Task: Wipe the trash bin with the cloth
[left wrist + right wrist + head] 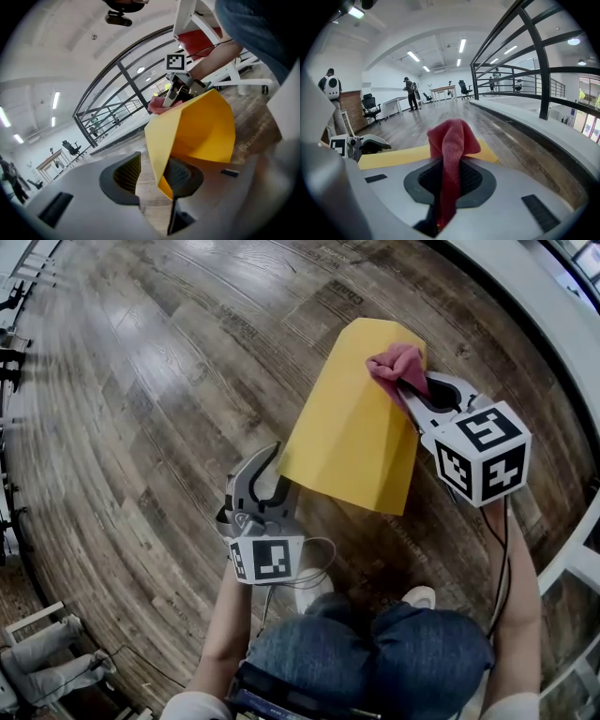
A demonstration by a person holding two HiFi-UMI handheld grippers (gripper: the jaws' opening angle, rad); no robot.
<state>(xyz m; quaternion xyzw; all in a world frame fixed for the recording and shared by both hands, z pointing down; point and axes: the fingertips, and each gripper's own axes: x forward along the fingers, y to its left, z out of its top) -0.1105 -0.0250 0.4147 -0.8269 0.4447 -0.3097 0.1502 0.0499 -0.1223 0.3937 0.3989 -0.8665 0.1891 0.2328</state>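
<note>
A yellow trash bin (352, 418) stands on the wooden floor in front of me, its narrow end up. My right gripper (412, 385) is at the bin's top right, shut on a pink-red cloth (398, 365) that rests against the top edge. In the right gripper view the cloth (450, 140) hangs pinched between the jaws, with the bin (389, 157) just beyond. My left gripper (275, 474) is at the bin's lower left corner. In the left gripper view the bin's edge (159, 140) sits between the jaws, against the right pad (185, 174) and clear of the left one.
My knees in jeans (394, 652) and white shoes (420, 596) are just below the bin. A white curved curb with a black railing (534, 306) runs along the right. A white frame (572, 568) stands at the lower right. People, desks and chairs (412, 96) are far off.
</note>
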